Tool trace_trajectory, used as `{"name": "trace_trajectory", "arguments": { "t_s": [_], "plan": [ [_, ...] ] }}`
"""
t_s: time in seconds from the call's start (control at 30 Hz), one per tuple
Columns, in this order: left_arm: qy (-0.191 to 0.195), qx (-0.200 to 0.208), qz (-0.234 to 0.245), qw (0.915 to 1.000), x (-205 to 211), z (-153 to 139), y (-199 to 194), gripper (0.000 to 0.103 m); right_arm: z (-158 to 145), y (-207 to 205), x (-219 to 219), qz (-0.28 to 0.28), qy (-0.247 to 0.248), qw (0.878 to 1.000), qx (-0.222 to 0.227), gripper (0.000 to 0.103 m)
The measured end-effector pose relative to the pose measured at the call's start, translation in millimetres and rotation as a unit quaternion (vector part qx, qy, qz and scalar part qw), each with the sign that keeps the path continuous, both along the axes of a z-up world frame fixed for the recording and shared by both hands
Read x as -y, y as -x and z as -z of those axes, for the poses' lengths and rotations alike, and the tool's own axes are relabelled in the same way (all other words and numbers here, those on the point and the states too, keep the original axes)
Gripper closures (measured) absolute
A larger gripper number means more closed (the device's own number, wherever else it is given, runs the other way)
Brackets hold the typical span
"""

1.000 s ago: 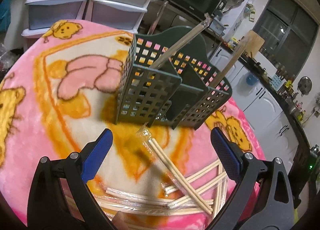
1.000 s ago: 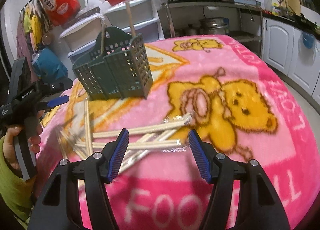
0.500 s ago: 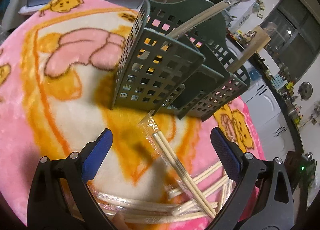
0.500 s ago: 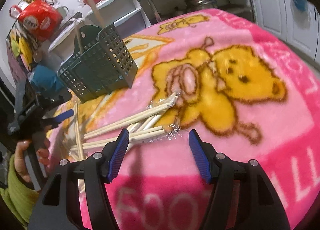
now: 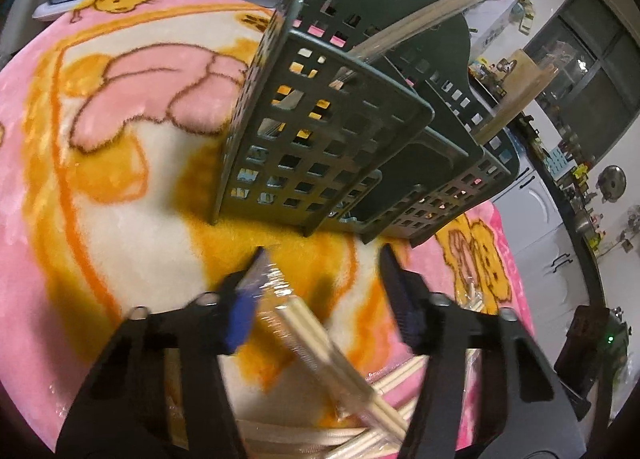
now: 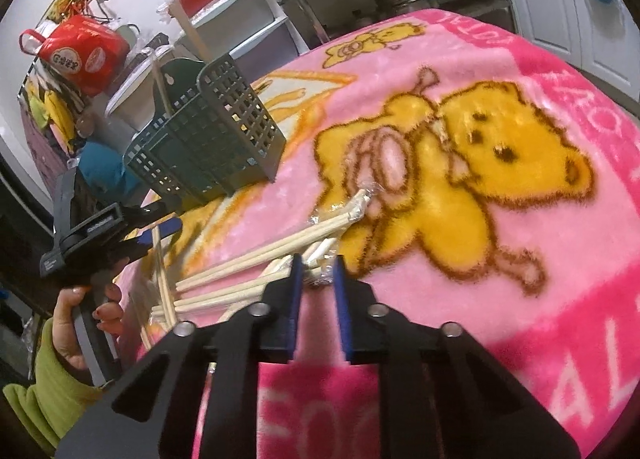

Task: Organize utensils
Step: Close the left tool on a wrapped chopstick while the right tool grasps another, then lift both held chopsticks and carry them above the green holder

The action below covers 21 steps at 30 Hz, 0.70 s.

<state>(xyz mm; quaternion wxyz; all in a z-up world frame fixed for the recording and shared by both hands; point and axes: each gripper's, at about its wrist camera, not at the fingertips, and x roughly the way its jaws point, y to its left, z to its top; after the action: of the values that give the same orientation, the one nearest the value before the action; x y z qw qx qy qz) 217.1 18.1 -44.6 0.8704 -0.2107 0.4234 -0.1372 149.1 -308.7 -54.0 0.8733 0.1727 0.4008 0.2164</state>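
Left gripper (image 5: 320, 279), fingers spread, straddling the near end of a plastic-wrapped pair of pale wooden chopsticks (image 5: 320, 343); the wrapper's crinkled tip lies close against the left finger, and the right finger stands well clear of it. The pair's long axis runs from between the fingers back toward the camera and to the right, so its wrapped tip points at the dark green perforated plastic utensil caddy (image 5: 320, 147) just ahead (two wrapped pairs already stand tilted in its compartments). Right gripper (image 6: 316, 267), fingers drawn nearly together around the clear wrapper end of another pair in the loose heap of wrapped chopsticks (image 6: 260, 267) on the pink bear-print fleece blanket (image 6: 520, 259); whether they actually pinch it cannot be told. That heap lies with its long axes mostly left–right across the right gripper.
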Motion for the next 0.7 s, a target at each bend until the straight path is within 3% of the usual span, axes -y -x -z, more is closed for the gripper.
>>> {"name": "trace_trajectory", "arguments": {
  "t_s": [0.17,0.27,0.7],
  "plan": [
    [-0.006,0.009,0.004,0.9999,0,-2,0,0.089,-13,5,-6,-0.008,0.010,1.000,0.027,0.097],
    [-0.002,0.015,0.007,0.9999,-2,-5,2,0.095,-24,9,-13,-0.013,0.022,0.998,0.049,0.097],
    [0.006,0.078,0.015,0.9968,-8,-47,23,0.099,-76,20,-52,-0.059,0.069,0.985,0.148,0.099]
  ]
}}
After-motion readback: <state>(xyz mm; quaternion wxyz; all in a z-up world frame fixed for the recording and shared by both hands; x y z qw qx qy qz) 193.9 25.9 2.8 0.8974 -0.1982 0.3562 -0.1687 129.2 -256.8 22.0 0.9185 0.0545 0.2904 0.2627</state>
